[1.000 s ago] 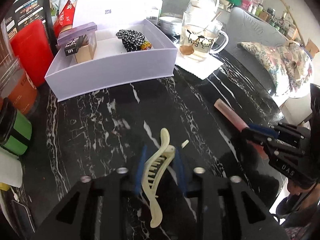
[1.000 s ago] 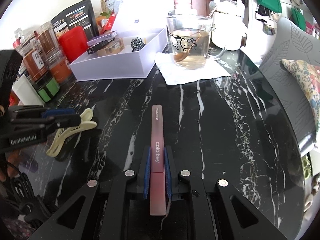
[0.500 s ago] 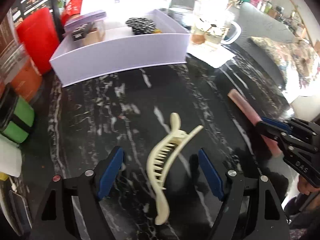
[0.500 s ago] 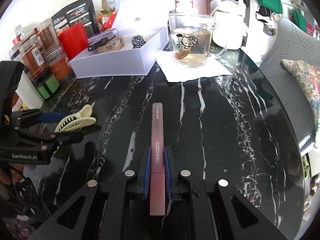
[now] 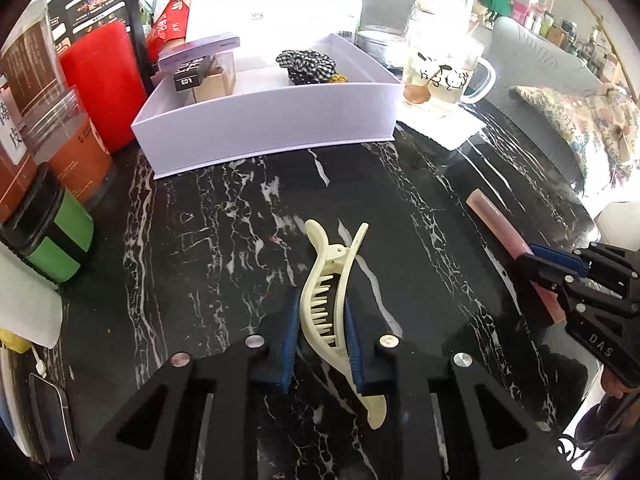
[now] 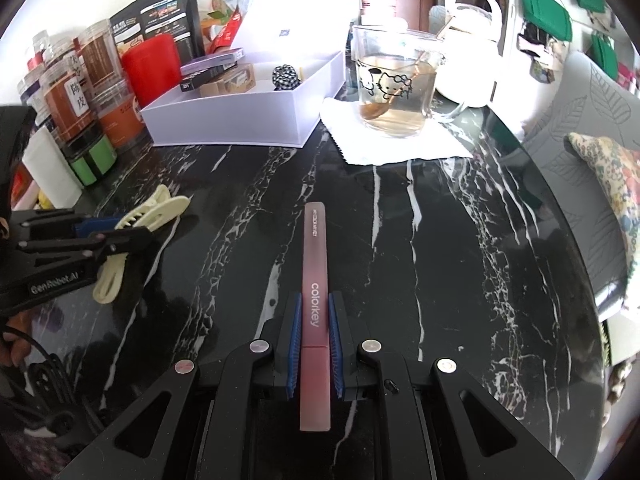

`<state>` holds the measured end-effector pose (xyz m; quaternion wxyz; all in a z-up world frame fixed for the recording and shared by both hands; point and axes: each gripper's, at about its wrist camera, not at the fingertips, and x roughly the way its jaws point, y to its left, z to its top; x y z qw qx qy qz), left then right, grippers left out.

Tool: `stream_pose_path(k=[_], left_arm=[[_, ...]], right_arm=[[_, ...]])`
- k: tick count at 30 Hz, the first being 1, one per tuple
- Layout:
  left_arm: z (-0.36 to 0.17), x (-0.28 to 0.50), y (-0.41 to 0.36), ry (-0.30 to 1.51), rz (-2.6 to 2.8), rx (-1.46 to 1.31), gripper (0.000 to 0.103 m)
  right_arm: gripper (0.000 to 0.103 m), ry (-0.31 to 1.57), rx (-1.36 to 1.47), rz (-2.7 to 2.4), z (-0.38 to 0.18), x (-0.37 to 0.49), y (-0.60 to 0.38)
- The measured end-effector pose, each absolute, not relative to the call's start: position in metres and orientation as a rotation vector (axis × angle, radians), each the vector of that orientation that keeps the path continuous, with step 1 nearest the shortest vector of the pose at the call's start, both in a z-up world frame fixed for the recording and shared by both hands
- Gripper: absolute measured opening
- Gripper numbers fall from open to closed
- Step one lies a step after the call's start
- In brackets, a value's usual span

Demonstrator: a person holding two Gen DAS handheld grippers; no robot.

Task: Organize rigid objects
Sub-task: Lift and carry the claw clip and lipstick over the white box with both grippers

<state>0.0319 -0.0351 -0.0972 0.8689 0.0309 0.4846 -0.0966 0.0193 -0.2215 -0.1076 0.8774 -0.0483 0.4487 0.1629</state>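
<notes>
A cream hair claw clip (image 5: 328,304) sits between the blue pads of my left gripper (image 5: 322,322), which is shut on it just above the black marble table; the clip also shows in the right wrist view (image 6: 148,216). My right gripper (image 6: 314,320) is shut on a long pink colorkey tube (image 6: 315,280), also seen in the left wrist view (image 5: 504,236). A white open box (image 5: 264,124) at the back holds a checked scrunchie (image 5: 306,62) and small cartons (image 5: 200,76).
A glass Hello Kitty mug (image 6: 394,84) stands on a white napkin (image 6: 400,144) right of the box. Jars, a red canister (image 5: 102,80) and a green-banded tin (image 5: 52,236) line the left edge. A white kettle (image 6: 468,40) is behind the mug.
My left gripper opened and let the clip rest on the table, then closed on it again at a new angle. The right gripper kept hold of the tube.
</notes>
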Motion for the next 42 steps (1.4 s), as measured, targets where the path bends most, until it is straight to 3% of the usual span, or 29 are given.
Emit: stream_pose_path(k=[42], left_arm=[[-0.014, 0.103, -0.002, 0.827, -0.146, -0.021, 0.022]], right_arm=[[0.013, 0.753, -0.105, 0.465, -0.020, 0.080, -0.181]])
